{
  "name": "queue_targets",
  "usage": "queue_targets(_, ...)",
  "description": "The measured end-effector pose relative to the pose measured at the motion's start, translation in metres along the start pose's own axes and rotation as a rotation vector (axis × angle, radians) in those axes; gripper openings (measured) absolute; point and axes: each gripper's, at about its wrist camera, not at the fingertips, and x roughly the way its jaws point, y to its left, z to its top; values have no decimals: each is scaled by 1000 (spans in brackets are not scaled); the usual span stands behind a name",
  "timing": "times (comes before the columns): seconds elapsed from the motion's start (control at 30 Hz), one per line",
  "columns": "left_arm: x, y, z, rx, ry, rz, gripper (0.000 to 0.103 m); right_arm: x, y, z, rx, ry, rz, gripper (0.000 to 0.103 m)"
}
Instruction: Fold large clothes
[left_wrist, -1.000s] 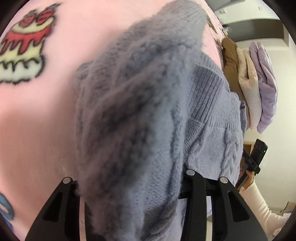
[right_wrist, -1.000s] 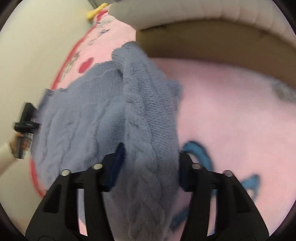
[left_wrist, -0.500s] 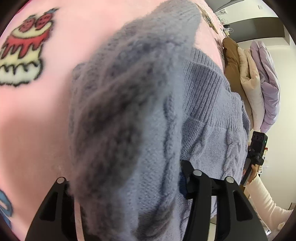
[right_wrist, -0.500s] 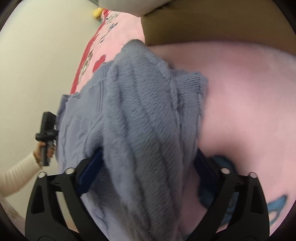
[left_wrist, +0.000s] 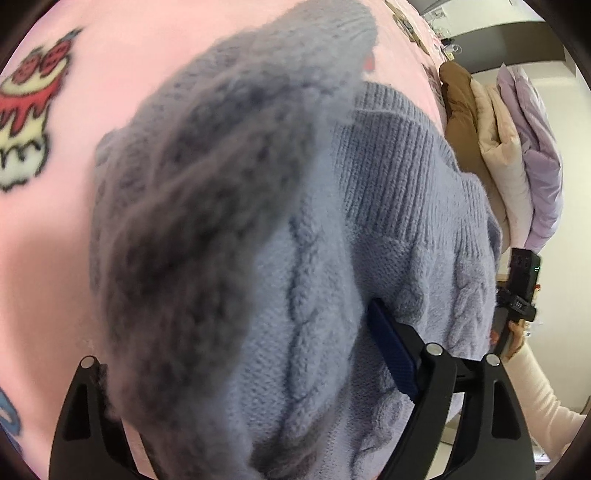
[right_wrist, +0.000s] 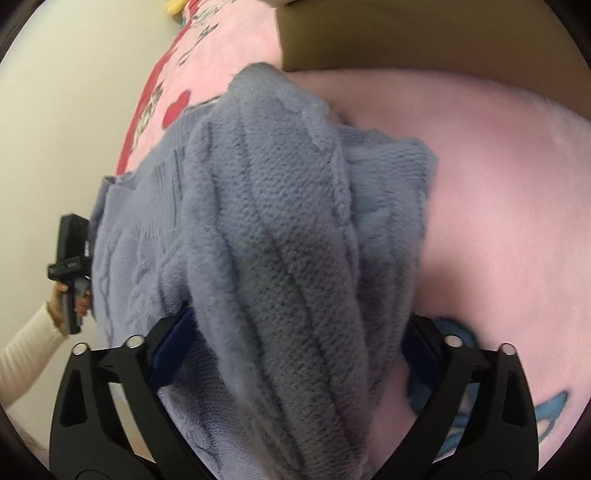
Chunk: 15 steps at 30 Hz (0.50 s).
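Note:
A blue-grey cable-knit sweater (left_wrist: 406, 206) lies on a pink blanket (left_wrist: 48, 258). One thick fold of it (left_wrist: 207, 229) runs up between the jaws of my left gripper (left_wrist: 236, 343), which are opening. The right blue pad (left_wrist: 391, 350) stands off that fold, against the lower layer. In the right wrist view another bulky fold of the sweater (right_wrist: 280, 236) fills the gap of my right gripper (right_wrist: 299, 325), whose jaws are closing from wide. Its blue pads (right_wrist: 171, 343) sit at the fold's edges without pinching it.
The blanket (right_wrist: 498, 192) has cartoon prints. Folded brown, cream and lilac bedding (left_wrist: 509, 147) is stacked at its far end, and a brown cushion (right_wrist: 424, 33) borders it. A hand in a cream sleeve (left_wrist: 543, 391) holds the other gripper at the bed's edge; a pale wall (right_wrist: 55, 129) rises beyond.
Both grippers' jaws have spread wide and let go of the sweater folds they pinched a second ago. The folds now lie loose between them, and both views have shifted along the sweater.

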Motion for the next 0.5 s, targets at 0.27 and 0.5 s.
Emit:
queue_targets(0.27,6,-28,5,-17,-20,101,45,5,54,-2,-70,14,-160,29)
queue_targets(0.5,-20,-57,-8,-53,-171,139,25,-34,85,-5,-80,-51,-207,25)
